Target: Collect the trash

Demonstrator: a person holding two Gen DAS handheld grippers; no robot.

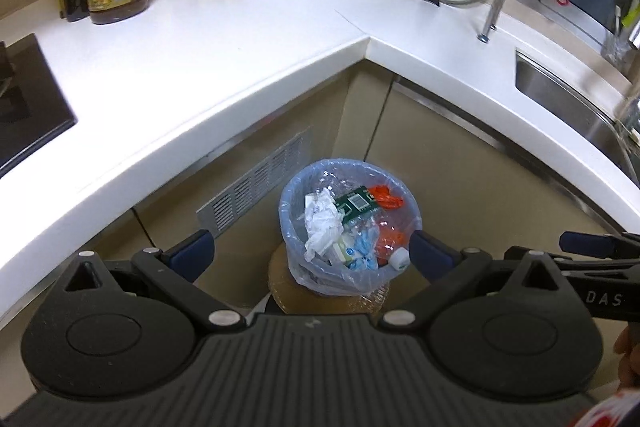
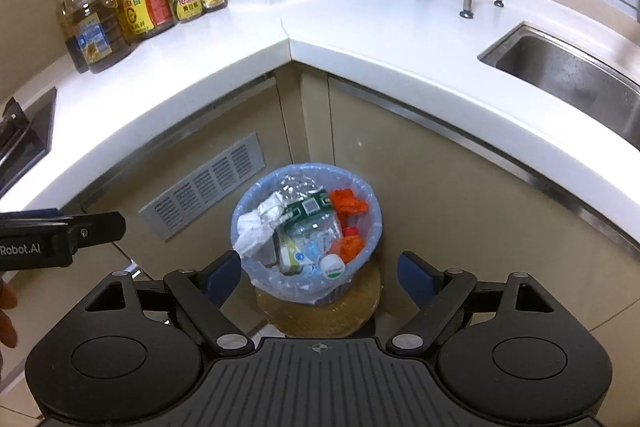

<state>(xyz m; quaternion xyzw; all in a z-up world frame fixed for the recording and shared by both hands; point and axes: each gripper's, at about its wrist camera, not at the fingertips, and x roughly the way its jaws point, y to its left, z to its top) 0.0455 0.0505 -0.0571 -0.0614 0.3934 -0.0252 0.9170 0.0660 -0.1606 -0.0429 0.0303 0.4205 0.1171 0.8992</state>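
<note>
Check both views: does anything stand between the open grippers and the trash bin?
Nothing visible does. The bin sits below and ahead of the right gripper and left gripper, with only open air between.

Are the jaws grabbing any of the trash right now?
No, nothing is held. The left gripper and right gripper both hang open above the trash bin, jaws wide apart.

The right tool [image 1: 600,297], seen at the edge of the left wrist view, bears the white letters "DAS". The left tool [image 2: 36,249], in the right wrist view, reads "Robot.AI". Bottle and jar labels are too blurred to read.
</note>
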